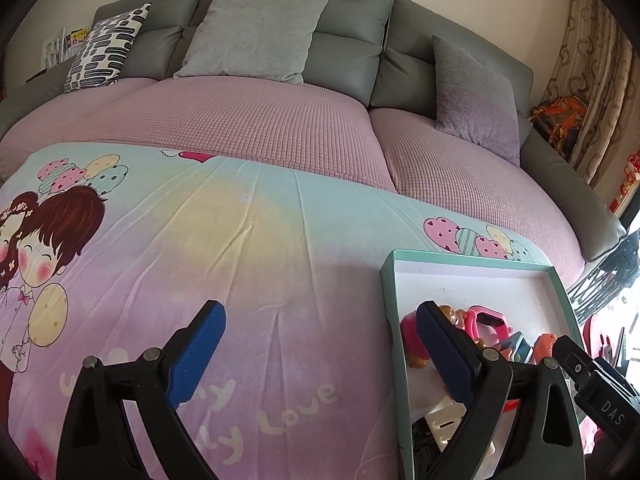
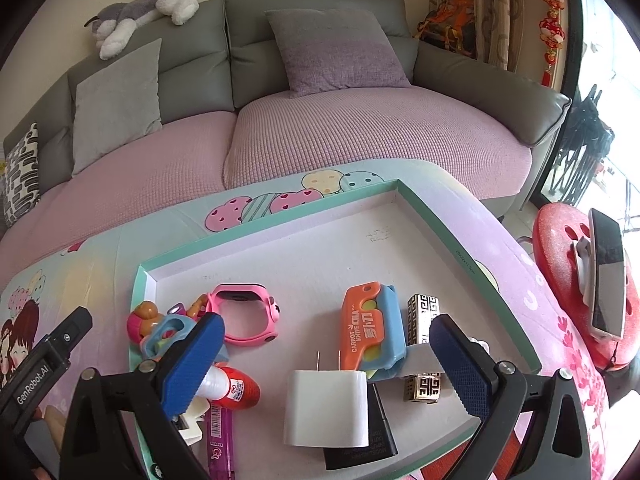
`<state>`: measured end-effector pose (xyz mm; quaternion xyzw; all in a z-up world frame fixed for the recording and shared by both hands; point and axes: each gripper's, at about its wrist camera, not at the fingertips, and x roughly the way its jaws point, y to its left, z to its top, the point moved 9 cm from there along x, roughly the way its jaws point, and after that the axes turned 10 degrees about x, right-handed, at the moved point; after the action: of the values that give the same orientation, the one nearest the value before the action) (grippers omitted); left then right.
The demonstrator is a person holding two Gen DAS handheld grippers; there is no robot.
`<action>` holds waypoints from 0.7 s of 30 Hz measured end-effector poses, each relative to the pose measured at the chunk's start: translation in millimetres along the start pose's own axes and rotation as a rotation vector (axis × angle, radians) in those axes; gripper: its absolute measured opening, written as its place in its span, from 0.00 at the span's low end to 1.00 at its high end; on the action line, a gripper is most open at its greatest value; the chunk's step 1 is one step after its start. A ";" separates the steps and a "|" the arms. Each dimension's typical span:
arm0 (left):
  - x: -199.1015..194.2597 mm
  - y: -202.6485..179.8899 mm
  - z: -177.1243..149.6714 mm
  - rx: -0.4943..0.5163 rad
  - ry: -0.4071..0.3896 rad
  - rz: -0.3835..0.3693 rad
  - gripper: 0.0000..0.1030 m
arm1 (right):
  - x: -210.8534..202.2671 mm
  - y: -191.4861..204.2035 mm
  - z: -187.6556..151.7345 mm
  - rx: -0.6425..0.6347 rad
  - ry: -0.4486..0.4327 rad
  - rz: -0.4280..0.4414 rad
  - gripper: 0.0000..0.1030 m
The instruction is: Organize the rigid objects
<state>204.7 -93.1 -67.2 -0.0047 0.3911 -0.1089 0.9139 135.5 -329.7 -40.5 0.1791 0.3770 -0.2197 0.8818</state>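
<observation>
Hovering over the shallow white tray with the mint-green rim (image 2: 436, 220), our right gripper (image 2: 326, 352) had its blue-padded jaws spread wide with nothing gripped. Same for our left gripper (image 1: 320, 344): jaws wide, empty, one finger over the printed pastel cloth (image 1: 240, 240), the other over the tray's left edge.

We saw every item inside the tray, bunched toward its near edge:
- pink plastic watch strap (image 2: 248, 314) near the left edge, touching a cluster of small coloured toys (image 2: 160, 324)
- red-capped white tube (image 2: 236, 388) and purple barcoded pen (image 2: 220, 428) at the near-left corner, partly under the right gripper's left finger
- white two-pin plug adapter (image 2: 326, 408) at the near edge, lying on a flat black block (image 2: 380, 436)
- orange and blue "carrot knife" toy (image 2: 366, 328) mid-tray, just behind the adapter
- gold-and-black patterned lighter (image 2: 422, 312) beside it, toward the right edge

Far half of the tray was bare. Tray sat on the cloth, toward its right edge.
</observation>
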 end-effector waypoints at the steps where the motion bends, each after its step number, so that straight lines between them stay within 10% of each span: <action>1: -2.8 1.2 -0.2 0.008 -0.003 0.009 0.93 | -3.1 0.4 -0.7 -0.001 -0.003 0.003 1.00; 21: -58.2 40.8 -37.6 0.045 0.025 0.209 0.93 | -39.7 33.1 -51.7 -0.097 0.034 0.076 1.00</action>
<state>146.7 -38.6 -55.5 0.0582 0.3983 -0.0221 0.9152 97.9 -267.0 -39.6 0.1541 0.3952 -0.1643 0.8905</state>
